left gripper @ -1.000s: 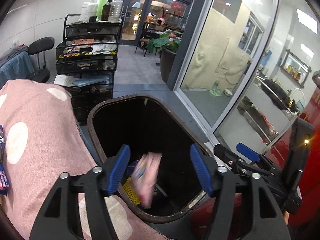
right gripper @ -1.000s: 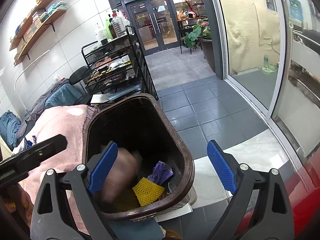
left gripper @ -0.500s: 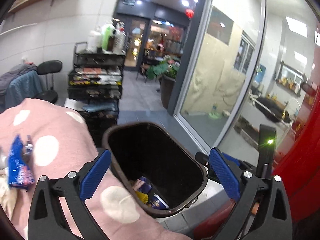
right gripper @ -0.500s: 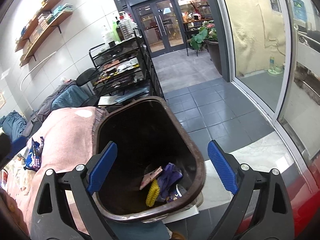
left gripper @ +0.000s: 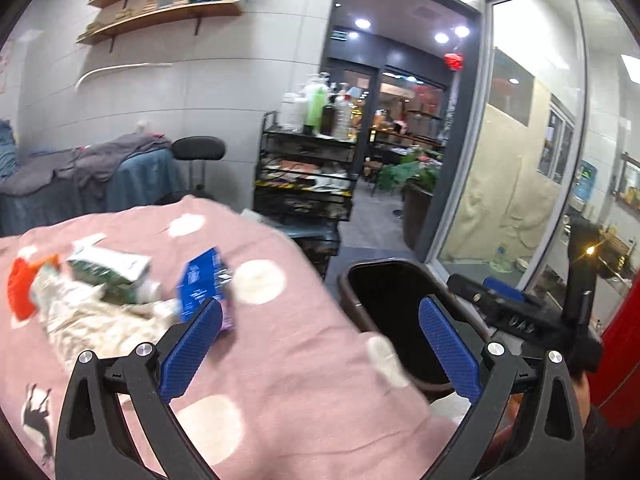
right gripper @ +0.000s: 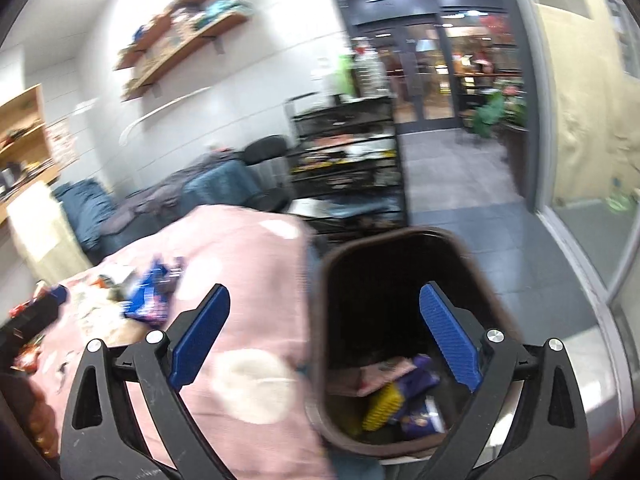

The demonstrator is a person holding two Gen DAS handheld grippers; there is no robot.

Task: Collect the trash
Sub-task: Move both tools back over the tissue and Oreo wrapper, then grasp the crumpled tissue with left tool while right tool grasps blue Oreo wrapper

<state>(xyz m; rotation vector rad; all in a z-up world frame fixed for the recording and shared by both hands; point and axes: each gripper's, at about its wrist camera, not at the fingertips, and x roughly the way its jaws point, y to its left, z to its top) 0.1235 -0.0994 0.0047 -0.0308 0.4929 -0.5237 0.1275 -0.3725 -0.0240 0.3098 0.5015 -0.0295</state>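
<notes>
Right now both tools hang empty over the pink spotted cloth (left gripper: 304,360) that covers the table, the left gripper (left gripper: 320,344) and the right gripper (right gripper: 324,336) each with its blue-padded jaws spread wide apart and nothing between them. Loose trash lies in a heap on the cloth: a blue wrapper (left gripper: 202,284) just beyond the left gripper's left pad, a green-and-white carton (left gripper: 108,268) beside it, crumpled pale paper (left gripper: 84,320) beneath, and something orange-red (left gripper: 20,288) at the far left, all blurred. From the right wrist view the same blue wrapper (right gripper: 150,292) sits smeared on the cloth. Just beside the table edge stands the dark brown bin (right gripper: 320,320), open-topped, holding a pink packet (right gripper: 384,376), a yellow mesh piece (right gripper: 382,406) and purple wrappers (right gripper: 420,380) at its bottom. Behind stand a black wire rack (left gripper: 304,176) with bottles on top, a black stool (left gripper: 198,148) and wall shelves (left gripper: 160,12).
</notes>
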